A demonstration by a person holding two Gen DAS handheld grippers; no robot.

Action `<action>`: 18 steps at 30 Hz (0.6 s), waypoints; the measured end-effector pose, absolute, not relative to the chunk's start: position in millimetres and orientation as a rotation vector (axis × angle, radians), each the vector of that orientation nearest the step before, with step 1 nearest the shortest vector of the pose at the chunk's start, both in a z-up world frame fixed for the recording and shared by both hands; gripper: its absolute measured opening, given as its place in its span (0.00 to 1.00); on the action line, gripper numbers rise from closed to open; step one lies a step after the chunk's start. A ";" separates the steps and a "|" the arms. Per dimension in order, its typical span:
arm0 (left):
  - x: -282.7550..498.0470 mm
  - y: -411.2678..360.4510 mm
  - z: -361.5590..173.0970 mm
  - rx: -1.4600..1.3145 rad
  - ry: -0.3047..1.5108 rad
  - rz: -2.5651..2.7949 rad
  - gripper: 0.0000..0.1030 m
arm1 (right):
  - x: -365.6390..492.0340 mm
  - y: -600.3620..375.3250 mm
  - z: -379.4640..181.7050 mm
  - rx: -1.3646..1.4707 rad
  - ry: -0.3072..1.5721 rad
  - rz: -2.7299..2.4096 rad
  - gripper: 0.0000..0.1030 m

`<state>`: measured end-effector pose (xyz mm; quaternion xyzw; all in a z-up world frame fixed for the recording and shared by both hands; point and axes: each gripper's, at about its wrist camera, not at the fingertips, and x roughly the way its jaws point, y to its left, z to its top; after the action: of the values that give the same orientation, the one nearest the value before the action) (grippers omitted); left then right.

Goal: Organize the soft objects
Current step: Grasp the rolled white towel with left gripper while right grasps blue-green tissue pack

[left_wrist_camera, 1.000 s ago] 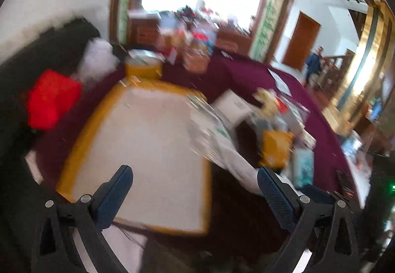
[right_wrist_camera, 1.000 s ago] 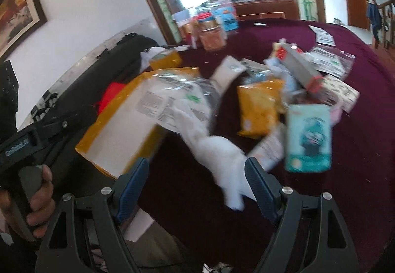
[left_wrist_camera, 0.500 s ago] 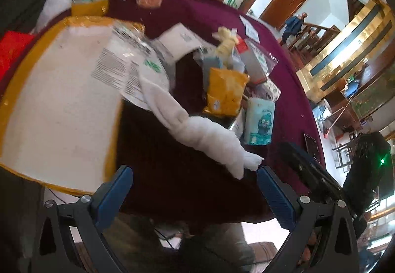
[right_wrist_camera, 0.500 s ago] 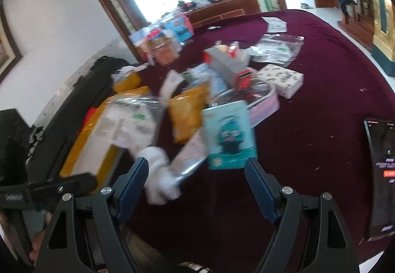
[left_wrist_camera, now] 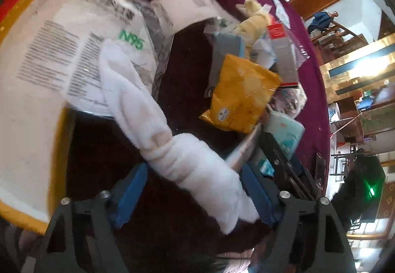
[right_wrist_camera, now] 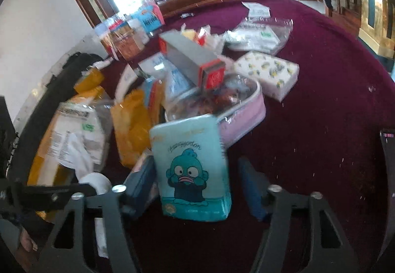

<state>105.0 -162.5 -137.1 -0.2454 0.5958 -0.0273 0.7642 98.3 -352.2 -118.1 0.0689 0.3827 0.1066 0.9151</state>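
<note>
— Two grippers on site. State of the left one?

— Left gripper point(left_wrist_camera: 195, 196): its blue fingers point(left_wrist_camera: 129, 194) have just been closing and stand at a middling gap astride the white rolled towel point(left_wrist_camera: 172, 149). The right pad lies against the towel's end; the left pad shows clear of it, so no firm grip is confirmed.

— Location of the towel?

— On the maroon bench point(left_wrist_camera: 187, 80), running from the fingers up toward 11 o'clock, its far end lying over the N95 mask packet point(left_wrist_camera: 106, 33). That packet rests on a white mailer with a yellow border point(left_wrist_camera: 27, 124).

— And the right gripper?

— Right gripper point(right_wrist_camera: 197, 189): jaws have also just been closing, fingers point(right_wrist_camera: 142, 181) now narrowed around the teal tissue pack with the cartoon fish point(right_wrist_camera: 192, 169). The left finger sits at the pack's edge; the right finger stands apart from it. Contact cannot be settled, as the frame is blurred.

— Surroundings?

— From the right wrist view, at 12 o'clock behind the pack sits a pink-rimmed clear pouch point(right_wrist_camera: 242, 115) with a grey box with red ends point(right_wrist_camera: 192, 58) on top. A yellow snack bag point(right_wrist_camera: 133, 124) lies at 10 o'clock, a lemon-print tissue pack point(right_wrist_camera: 269, 73) at 1 o'clock.
</note>
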 end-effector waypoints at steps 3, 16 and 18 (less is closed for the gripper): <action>106.1 -161.3 -141.3 -0.521 1.290 -0.046 0.67 | 96.9 -349.3 -117.1 0.129 0.768 0.211 0.46; 51.5 -118.8 -109.9 -0.580 1.147 -0.191 0.56 | 83.8 -348.7 -109.8 0.154 0.707 0.303 0.38; 40.9 -109.2 -92.9 -0.573 1.088 -0.219 0.56 | 81.9 -350.1 -109.7 0.166 0.700 0.300 0.37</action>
<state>40.9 -109.2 -92.9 -0.2683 0.5095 -0.1025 0.8111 81.9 -350.1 -109.7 0.0808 0.3414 0.1464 0.9249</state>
